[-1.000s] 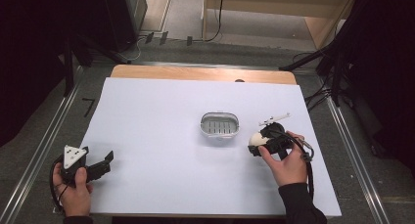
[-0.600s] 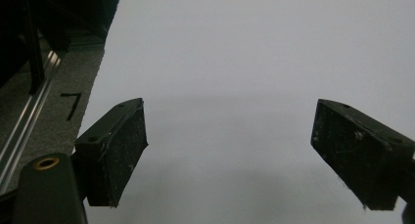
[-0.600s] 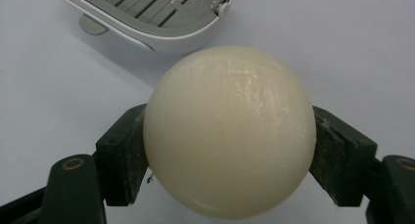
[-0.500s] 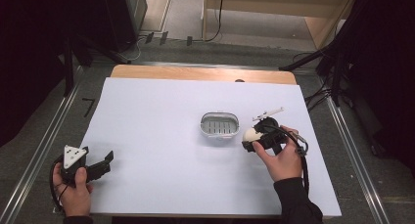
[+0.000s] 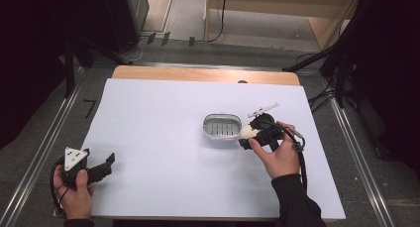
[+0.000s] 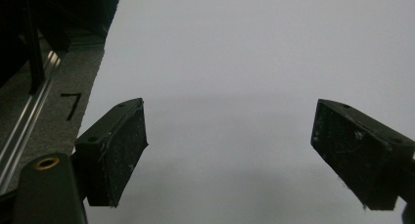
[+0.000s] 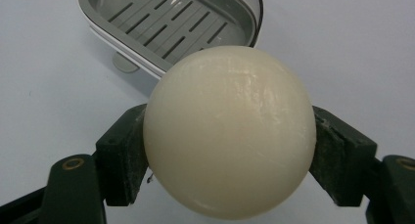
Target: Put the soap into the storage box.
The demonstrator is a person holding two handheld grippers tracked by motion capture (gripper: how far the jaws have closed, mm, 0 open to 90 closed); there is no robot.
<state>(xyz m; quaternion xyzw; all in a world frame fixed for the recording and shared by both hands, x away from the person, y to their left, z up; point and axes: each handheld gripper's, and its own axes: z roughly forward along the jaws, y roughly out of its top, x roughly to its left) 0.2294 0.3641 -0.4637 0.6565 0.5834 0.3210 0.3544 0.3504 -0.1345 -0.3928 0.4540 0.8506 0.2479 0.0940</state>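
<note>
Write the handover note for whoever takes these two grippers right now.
Right gripper: shut on the cream soap bar, held above the white table, just right of the grey soap dish.
Left gripper: open, holding nothing, low at the table's near left corner.
Soap dish: slotted tray with nothing in it, mid-table. A small white tool lies behind the right gripper.
Done: soap picked up and brought to the dish.
Left: likely carry it over the dish, lower it into the tray and release.

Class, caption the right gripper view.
Right gripper clamps a cream soap near a grey soap dish.
</note>
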